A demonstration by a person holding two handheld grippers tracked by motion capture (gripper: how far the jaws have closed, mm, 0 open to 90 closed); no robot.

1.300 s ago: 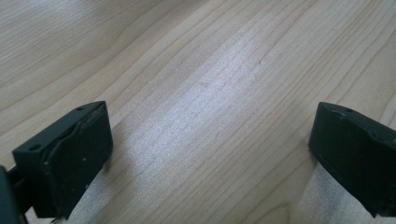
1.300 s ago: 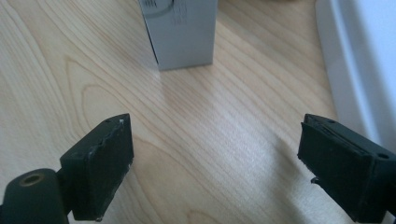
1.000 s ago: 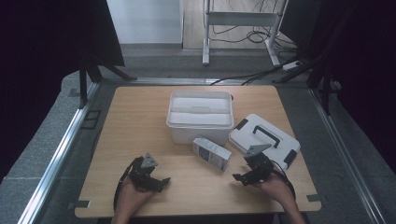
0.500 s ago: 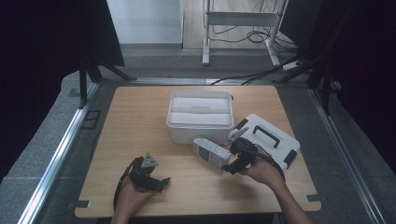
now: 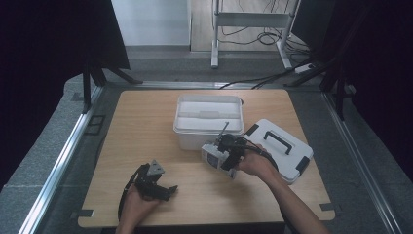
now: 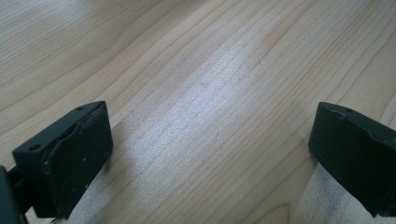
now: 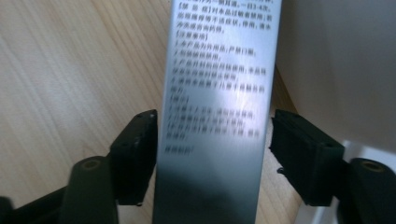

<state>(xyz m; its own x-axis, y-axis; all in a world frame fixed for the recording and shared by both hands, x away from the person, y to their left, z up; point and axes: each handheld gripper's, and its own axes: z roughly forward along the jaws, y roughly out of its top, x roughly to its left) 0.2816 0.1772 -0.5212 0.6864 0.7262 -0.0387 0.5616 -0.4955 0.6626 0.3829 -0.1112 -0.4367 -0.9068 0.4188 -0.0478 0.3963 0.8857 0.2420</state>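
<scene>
A small silver box (image 5: 212,157) with printed text lies on the wooden table (image 5: 146,126), just in front of the white bin (image 5: 208,119). My right gripper (image 5: 228,152) reaches it from the right. In the right gripper view the box (image 7: 219,70) stands between the jaws, which have just been closing, and both pads (image 7: 140,149) touch its sides. My left gripper (image 5: 168,189) rests near the table's front left, open. In the left gripper view its jaws (image 6: 210,154) stand wide apart over bare wood.
The white bin's lid (image 5: 280,146), with a black handle, lies flat to the right of the bin, under my right forearm. Black frame rails run along the table's sides.
My right gripper has moved from the table's front right up and to the left to the silver box, and its jaws have closed around it. The left gripper has stayed in place.
</scene>
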